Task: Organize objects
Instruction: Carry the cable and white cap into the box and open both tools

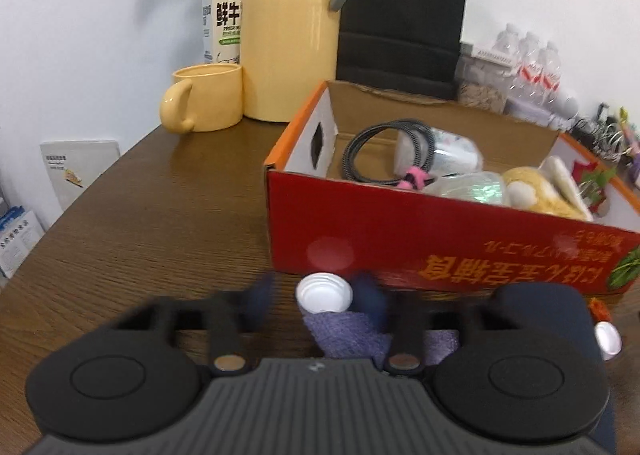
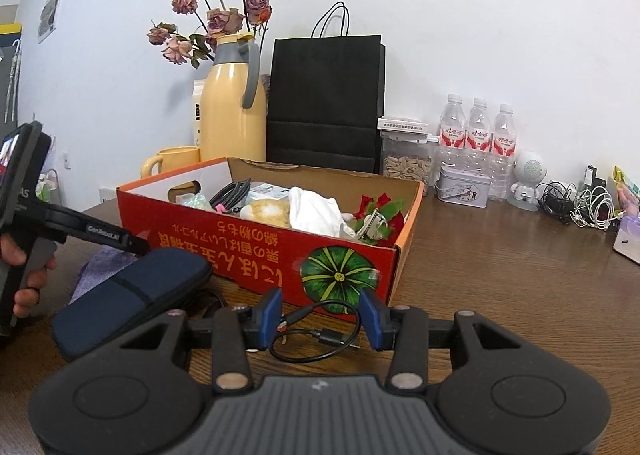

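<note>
In the left wrist view my left gripper point(image 1: 314, 295) hovers low over a purple cloth point(image 1: 348, 339), its blue pads blurred. A small white ribbed cap point(image 1: 324, 291) sits between the pads, close to the right one, with a gap on its left side. Just beyond stands the red cardboard box point(image 1: 400, 251), holding a coiled grey cable, wrapped packets and yellow plush. A navy zip case point(image 1: 552, 307) lies to the right. In the right wrist view my right gripper point(image 2: 322, 319) is closed on a coiled black USB cable point(image 2: 316, 337) in front of the box point(image 2: 248, 251).
A yellow thermos point(image 1: 288, 35), yellow mug point(image 1: 204, 99) and milk carton stand at the back left, with a black paper bag point(image 2: 324, 103) behind the box. Water bottles point(image 2: 476, 135), a seed jar, a tin and tangled cords point(image 2: 576, 207) line the back right. A person's hand point(image 2: 28, 279) holds the left tool.
</note>
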The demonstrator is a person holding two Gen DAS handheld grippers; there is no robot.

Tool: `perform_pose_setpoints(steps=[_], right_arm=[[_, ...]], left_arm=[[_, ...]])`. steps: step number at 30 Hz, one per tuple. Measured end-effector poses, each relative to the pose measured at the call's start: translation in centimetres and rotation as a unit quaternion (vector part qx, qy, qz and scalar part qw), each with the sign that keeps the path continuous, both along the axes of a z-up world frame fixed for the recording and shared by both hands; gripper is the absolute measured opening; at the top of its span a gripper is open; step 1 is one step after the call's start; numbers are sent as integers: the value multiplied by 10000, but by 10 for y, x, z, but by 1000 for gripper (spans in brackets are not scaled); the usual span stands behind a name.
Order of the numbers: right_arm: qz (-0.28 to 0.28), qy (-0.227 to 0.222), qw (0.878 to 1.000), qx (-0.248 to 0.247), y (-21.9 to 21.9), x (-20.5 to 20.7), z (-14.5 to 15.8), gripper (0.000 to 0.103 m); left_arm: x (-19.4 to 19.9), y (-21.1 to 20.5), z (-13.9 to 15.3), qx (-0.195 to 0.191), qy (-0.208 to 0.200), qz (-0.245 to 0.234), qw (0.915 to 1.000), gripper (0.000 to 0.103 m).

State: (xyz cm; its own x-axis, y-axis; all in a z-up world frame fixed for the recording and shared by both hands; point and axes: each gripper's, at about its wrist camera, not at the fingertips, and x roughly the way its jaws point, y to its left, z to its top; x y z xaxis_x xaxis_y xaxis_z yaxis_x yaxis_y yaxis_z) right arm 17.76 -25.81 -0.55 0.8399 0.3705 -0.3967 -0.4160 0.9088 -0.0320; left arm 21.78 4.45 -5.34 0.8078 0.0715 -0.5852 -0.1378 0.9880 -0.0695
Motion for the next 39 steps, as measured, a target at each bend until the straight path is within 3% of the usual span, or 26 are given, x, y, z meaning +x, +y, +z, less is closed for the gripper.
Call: perform_pose_setpoints(steps=[8, 13, 18, 23, 32, 35, 39], right_arm=[[26, -68, 10000, 43, -2, -4, 0, 41], [46, -198, 9997, 142, -4, -8, 2, 41], [159, -322, 9991, 247, -1, -11, 9, 41], [341, -723, 9963, 326, 12, -5, 38, 41], [341, -1167, 9917, 420, 63, 60, 78, 41], [209, -1036, 9923, 649, 73, 88, 71, 41], [226, -736, 9961, 432, 74, 104, 45, 41]], left_arm=[[-17, 4, 6, -126, -412, 115, 9990, 29], [-38, 4, 17, -140, -894, 251, 9956, 29], [-56, -1, 44, -243, -1508, 97, 9882, 29], [-47, -15, 76, -218, -1913, -144, 9812, 29], [15, -45, 102, -138, -2068, -249, 9780, 29], [38, -44, 93, -240, -2028, -96, 9789, 29], [52, -41, 68, -166, -1705, -142, 9851, 29]])
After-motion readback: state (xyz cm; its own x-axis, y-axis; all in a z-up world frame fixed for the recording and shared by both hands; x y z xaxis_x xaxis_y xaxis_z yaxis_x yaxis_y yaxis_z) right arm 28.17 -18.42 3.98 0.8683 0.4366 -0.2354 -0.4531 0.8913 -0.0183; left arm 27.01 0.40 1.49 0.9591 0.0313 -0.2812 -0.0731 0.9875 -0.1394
